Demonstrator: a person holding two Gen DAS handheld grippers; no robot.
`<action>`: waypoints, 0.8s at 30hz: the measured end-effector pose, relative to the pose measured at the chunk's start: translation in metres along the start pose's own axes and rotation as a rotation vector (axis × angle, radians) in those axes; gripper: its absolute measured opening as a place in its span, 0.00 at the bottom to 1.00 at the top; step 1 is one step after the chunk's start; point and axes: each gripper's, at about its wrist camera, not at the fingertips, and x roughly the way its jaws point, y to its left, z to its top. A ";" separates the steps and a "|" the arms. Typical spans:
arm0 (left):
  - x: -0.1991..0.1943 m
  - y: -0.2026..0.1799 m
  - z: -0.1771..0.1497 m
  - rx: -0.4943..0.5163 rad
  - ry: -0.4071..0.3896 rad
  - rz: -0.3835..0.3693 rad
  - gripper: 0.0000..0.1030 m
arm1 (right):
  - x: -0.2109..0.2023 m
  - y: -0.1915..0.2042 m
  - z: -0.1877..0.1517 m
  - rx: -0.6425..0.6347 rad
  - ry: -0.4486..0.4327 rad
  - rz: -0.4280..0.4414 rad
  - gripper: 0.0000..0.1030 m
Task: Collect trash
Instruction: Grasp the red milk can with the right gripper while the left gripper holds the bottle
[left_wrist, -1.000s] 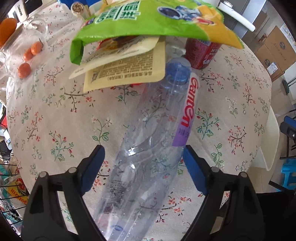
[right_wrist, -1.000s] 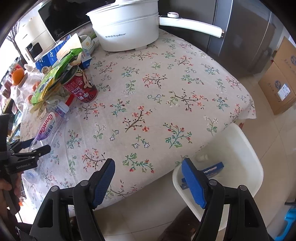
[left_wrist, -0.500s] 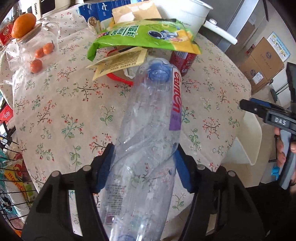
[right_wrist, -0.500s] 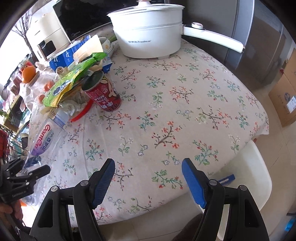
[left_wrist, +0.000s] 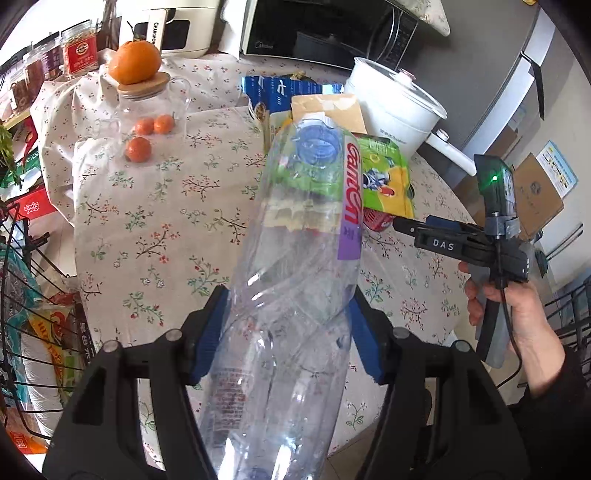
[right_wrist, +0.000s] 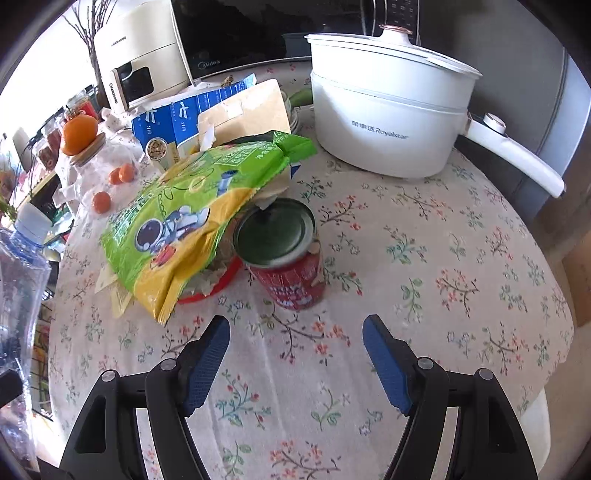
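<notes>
A clear empty plastic bottle (left_wrist: 295, 280) with a blue cap and a red and purple label is lifted off the floral table, its cap pointing away from me. My left gripper (left_wrist: 288, 328) is shut on its middle, both blue pads pressing its sides. In the right wrist view the same bottle (right_wrist: 18, 266) shows at the left edge. My right gripper (right_wrist: 295, 354) stands open and empty above the tablecloth, just short of a red can (right_wrist: 288, 266) with its lid up. A green and yellow snack bag (right_wrist: 195, 210) leans on the can's left, over paper scraps and a red ring.
A white electric pot (right_wrist: 384, 122) with a long handle stands at the back right. A blue carton (right_wrist: 177, 118), a brown card, a glass jar (left_wrist: 147, 110) with an orange on its lid and small oranges lie behind the trash. A wire basket (left_wrist: 22, 317) stands off the table's left.
My left gripper closed on the bottle and raised it off the table. My right gripper travelled from the table's edge by the white bin in toward the red can.
</notes>
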 end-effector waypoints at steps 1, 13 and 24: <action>0.000 0.001 0.002 0.000 -0.003 0.001 0.63 | 0.004 0.002 0.003 -0.007 -0.003 -0.005 0.74; -0.002 0.008 0.008 -0.019 -0.018 0.010 0.63 | 0.029 0.014 0.024 -0.064 -0.071 0.002 0.54; -0.003 -0.014 0.004 0.010 -0.028 -0.025 0.63 | -0.020 -0.001 0.003 -0.081 -0.085 -0.027 0.53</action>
